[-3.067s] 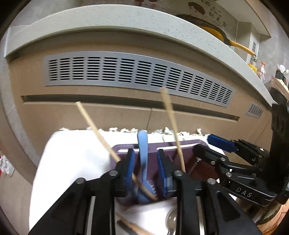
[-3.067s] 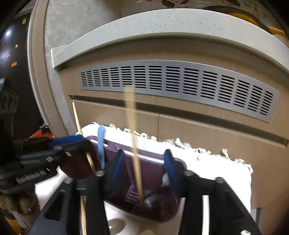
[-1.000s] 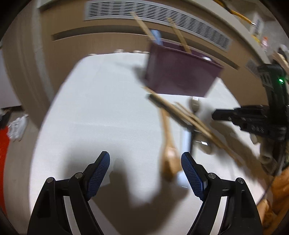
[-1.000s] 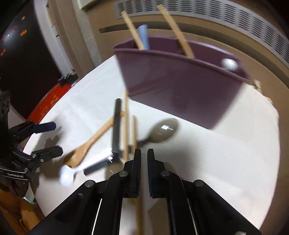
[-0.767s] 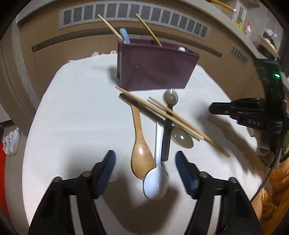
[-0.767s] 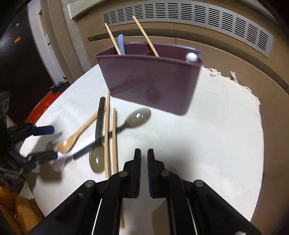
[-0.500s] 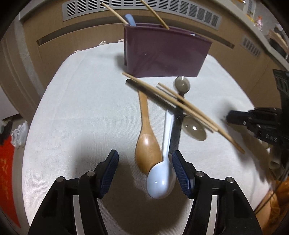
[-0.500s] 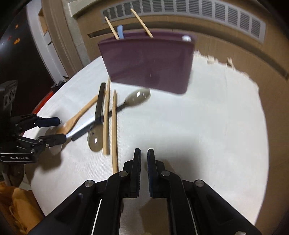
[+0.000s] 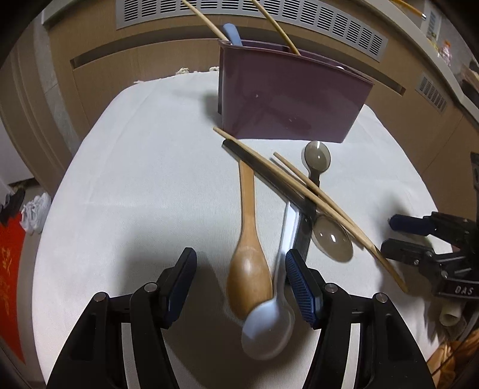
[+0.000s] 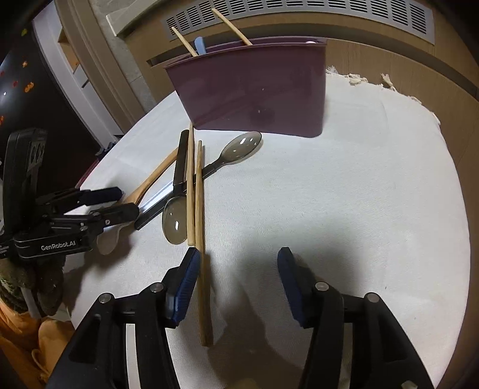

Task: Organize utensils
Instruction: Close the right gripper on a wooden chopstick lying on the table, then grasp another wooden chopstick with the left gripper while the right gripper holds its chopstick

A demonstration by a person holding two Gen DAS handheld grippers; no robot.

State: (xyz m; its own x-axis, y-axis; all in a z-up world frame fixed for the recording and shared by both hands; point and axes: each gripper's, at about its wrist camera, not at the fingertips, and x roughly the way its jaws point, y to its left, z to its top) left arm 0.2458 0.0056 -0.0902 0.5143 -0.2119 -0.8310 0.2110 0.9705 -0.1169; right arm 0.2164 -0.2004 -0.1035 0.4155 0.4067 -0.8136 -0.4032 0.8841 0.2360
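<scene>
A: Left gripper (image 9: 241, 273) first: jaws spread wide, low over the white cloth (image 9: 134, 185), pointing toward the purple caddy (image 9: 287, 101). Between its blue pads (image 9: 301, 288) lie the bowl of the wooden spoon (image 9: 248, 254) and the bowl of the white spoon (image 9: 268, 329). Neither pad is clamped on them.

B: Is the right pad touching that white spoon?

A: Just beside its handle. Contact I cannot tell; there is blur.

B: And the right gripper (image 10: 236, 281)?

A: Jaws apart too, angled down at the cloth, nothing between them but bare fabric. One wooden chopstick (image 10: 200, 239) runs right along the outer face of its left pad (image 10: 184, 287), outside the gap.

B: Moving outward?

A: A second chopstick (image 10: 189, 185) lies alongside the first, both crossing a black-handled clear spoon (image 10: 176, 215). Another clear spoon (image 10: 239, 148) rests with its bowl just before the caddy's front wall. From the right wrist view, the left gripper (image 10: 119, 200) sits at the left edge, its tips over the spoon pile.

B: The caddy itself?

A: Upright at the far side of the cloth, holding two chopsticks (image 9: 206, 22) leaning out and a pale blue handle (image 9: 232, 33).
</scene>
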